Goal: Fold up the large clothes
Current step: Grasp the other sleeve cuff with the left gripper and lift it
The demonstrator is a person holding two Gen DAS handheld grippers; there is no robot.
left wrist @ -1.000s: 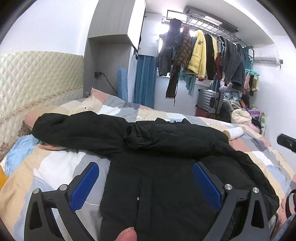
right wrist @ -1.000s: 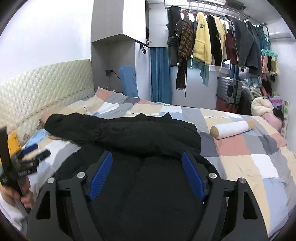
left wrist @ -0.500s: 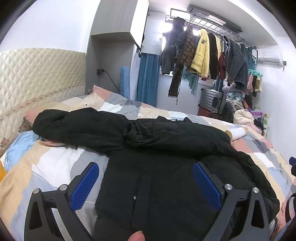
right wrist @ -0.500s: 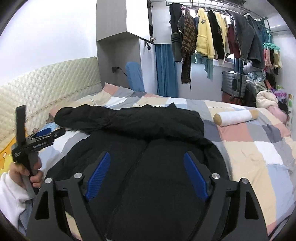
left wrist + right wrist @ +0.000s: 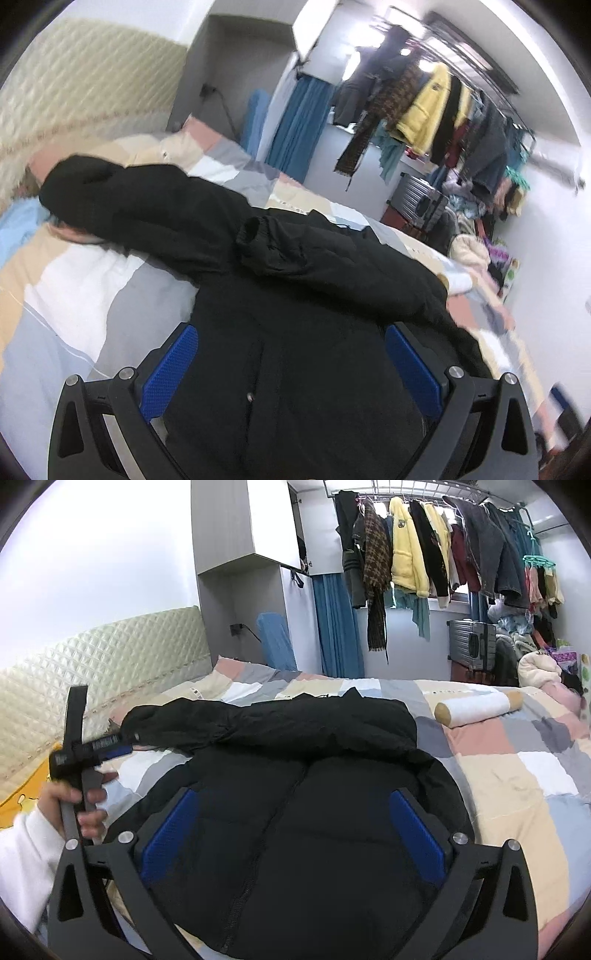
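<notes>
A large black padded jacket point(image 5: 295, 332) lies front-up on the patchwork bed point(image 5: 74, 295), with both sleeves folded across its top; one sleeve cuff point(image 5: 255, 236) shows near the middle. My left gripper point(image 5: 291, 358) is open and empty above the jacket's body. In the right wrist view the jacket point(image 5: 303, 812) fills the foreground and my right gripper point(image 5: 295, 827) is open and empty over it. The left gripper point(image 5: 92, 746) also shows there, held in a hand at the left beside the far sleeve.
A quilted headboard point(image 5: 92, 672) is at the left. A white bolster point(image 5: 476, 709) lies on the bed at the right. A rack of hanging clothes point(image 5: 424, 561), a suitcase point(image 5: 472, 642) and a clothes pile stand beyond the bed.
The left gripper has tilted and swung, so its view is rotated and blurred. The right gripper has risen slightly. The jacket has not moved.
</notes>
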